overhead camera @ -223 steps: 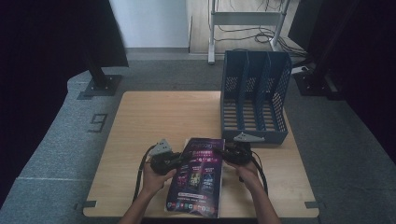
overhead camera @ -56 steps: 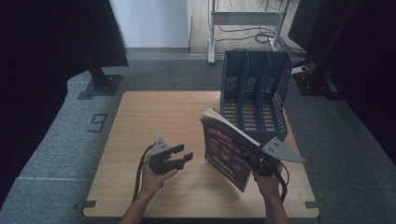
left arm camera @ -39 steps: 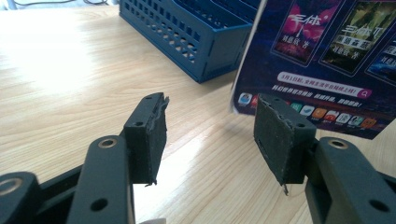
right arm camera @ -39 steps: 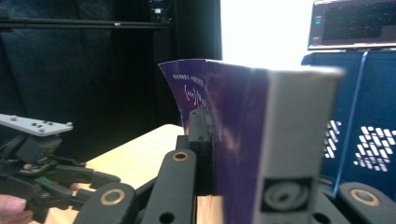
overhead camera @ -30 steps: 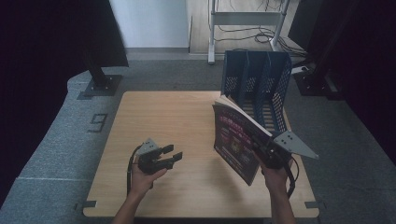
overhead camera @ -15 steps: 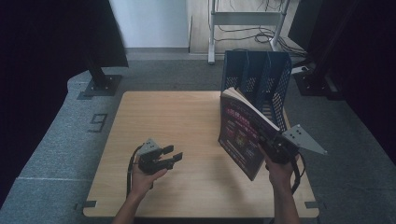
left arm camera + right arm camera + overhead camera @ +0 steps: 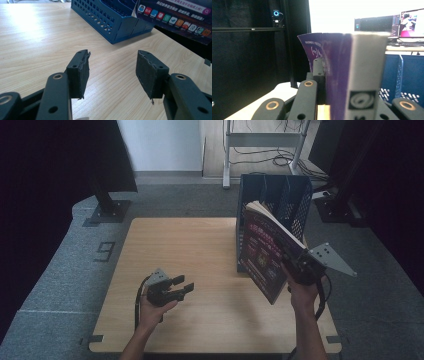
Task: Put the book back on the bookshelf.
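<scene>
My right gripper (image 7: 296, 265) is shut on a purple-covered book (image 7: 266, 249), held upright and tilted above the table, just in front of the blue file rack (image 7: 280, 200). In the right gripper view the book (image 7: 352, 75) stands clamped between the black jaws, spine toward the camera. My left gripper (image 7: 182, 287) rests low over the table at front left, jaws open with nothing between them. In the left gripper view its pads (image 7: 80, 72) frame bare wood, with the blue rack (image 7: 112, 22) and the book's cover (image 7: 175, 17) beyond.
The wooden table (image 7: 190, 245) stands on grey carpet. The blue rack has several upright slots at the table's back right. A dark stand base (image 7: 107, 210) sits on the floor at back left, and monitors (image 7: 397, 22) stand behind the rack.
The right gripper has lifted the book from the table, stood it upright and carried it back and up toward the blue rack. The left gripper has stayed put at front left.
</scene>
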`<state>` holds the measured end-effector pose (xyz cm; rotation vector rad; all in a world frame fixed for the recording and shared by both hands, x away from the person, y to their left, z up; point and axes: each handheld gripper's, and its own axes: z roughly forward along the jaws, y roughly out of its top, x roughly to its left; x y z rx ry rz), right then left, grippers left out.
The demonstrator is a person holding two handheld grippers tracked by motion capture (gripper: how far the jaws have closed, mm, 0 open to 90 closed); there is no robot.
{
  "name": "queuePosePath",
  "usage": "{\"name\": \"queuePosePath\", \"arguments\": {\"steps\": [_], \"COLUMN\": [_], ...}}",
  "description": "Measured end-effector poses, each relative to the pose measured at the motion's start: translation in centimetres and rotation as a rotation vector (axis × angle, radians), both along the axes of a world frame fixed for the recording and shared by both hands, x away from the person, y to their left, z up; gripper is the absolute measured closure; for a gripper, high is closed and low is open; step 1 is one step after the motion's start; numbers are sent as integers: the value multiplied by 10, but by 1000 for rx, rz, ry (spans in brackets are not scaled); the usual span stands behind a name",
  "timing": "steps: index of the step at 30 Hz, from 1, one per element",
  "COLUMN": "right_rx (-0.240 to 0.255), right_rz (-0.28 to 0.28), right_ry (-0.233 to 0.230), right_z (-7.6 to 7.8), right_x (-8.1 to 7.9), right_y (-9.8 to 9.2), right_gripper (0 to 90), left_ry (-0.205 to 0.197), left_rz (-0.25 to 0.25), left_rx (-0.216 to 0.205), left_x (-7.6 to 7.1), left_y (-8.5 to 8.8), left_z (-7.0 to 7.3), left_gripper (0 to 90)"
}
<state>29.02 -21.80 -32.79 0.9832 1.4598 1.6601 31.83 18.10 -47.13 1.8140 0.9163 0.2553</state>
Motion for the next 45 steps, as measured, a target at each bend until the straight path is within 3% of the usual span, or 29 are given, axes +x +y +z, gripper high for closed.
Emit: {"name": "queuePosePath", "arguments": {"steps": [12,22,30,45], "right_rx": [-9,-52,-39,-39], "right_rz": [-40,-75,-92,-130], "right_ry": [-2,4,6,9], "right_z": [10,14,20,7], "right_x": [11,28,36,56], "right_y": [-5,-1,-1,-1], "right_gripper": [811,811,812,812], "left_ry": [0,1,6,10], "left_rz": [10,12,12,23], "left_rx": [-9,-7,-4,4], "left_x": [0,1,2,3], "left_y": [1,2,2,4], "left_z": [-1,-1,-3,-4], "left_gripper": [443,444,444,444]}}
